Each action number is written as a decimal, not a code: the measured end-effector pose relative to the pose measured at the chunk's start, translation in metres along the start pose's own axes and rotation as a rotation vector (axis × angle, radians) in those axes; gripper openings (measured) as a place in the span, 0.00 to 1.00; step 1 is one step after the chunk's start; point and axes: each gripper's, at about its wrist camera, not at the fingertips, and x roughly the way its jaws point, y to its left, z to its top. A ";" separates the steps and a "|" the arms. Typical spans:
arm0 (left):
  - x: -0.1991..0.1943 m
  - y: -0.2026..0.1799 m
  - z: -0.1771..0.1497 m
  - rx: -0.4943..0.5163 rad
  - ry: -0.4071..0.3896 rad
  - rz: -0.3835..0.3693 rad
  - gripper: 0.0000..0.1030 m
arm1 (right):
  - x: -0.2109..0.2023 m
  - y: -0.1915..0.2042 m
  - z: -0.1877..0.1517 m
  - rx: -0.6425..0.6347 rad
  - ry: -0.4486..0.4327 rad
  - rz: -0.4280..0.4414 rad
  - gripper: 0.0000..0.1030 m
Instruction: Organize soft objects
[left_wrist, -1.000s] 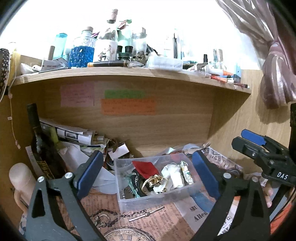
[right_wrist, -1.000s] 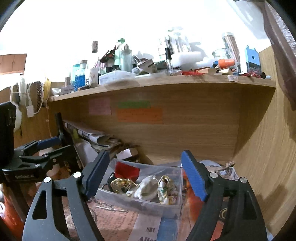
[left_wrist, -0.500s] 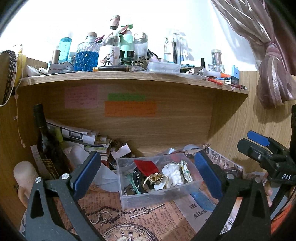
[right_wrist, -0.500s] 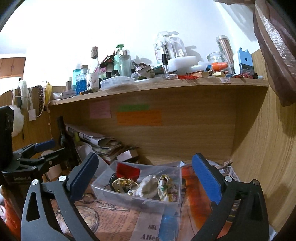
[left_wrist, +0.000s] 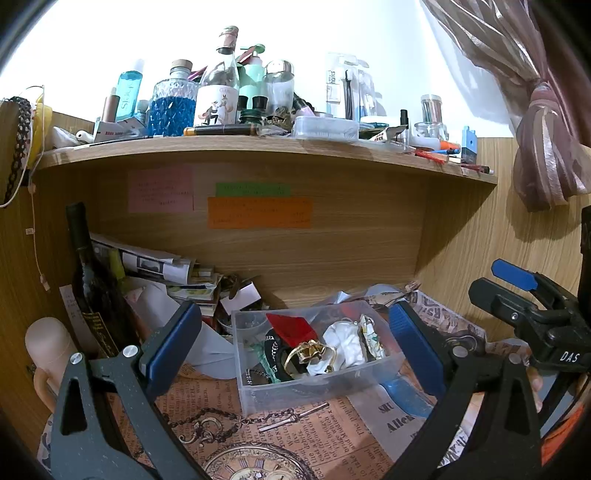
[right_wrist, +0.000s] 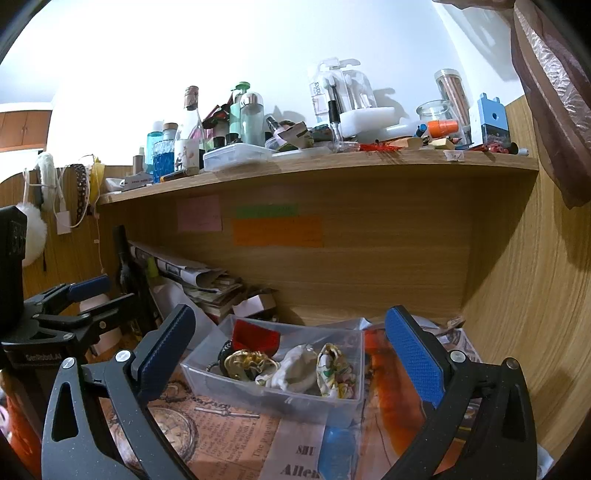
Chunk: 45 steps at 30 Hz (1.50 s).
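Both grippers hang spread wide with nothing between their blue pads. The left gripper (left_wrist: 295, 347) and the right gripper (right_wrist: 290, 350) each frame the clear plastic bin (left_wrist: 314, 384) from above and in front, well apart from it.

The soft things lie in that bin on the newspaper-print desk cover (left_wrist: 295, 439): a red cloth piece (left_wrist: 291, 326), a gold scrunchie (left_wrist: 308, 352), a crumpled white fabric (left_wrist: 345, 343) and a floral scrunchie (right_wrist: 334, 369), all pressed together, with a dark band (left_wrist: 275, 349) beside them. That already looks gathered, so this fits either sorting under way or a last withdrawal; the pictures do not settle which.

If a piece is to be picked, it pays, I judge, to come down straight over one bunched fold, close gently and lift slowly, since the neighbours touch and may drag along.

Counted: two grippers, one bin, five soft pieces that I can tell apart, one dark wine bottle (left_wrist: 92, 291), three sticky notes (left_wrist: 258, 212), one pocket-watch chain (left_wrist: 229, 419).
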 end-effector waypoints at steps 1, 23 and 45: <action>0.000 0.000 -0.001 -0.001 0.000 0.001 1.00 | 0.000 0.000 0.000 0.000 0.000 0.000 1.00; 0.001 -0.003 -0.001 -0.001 0.000 0.008 1.00 | 0.002 0.000 -0.001 0.002 0.004 0.002 1.00; 0.005 -0.003 0.000 0.011 -0.006 -0.005 1.00 | 0.004 -0.001 -0.003 0.004 0.007 0.001 1.00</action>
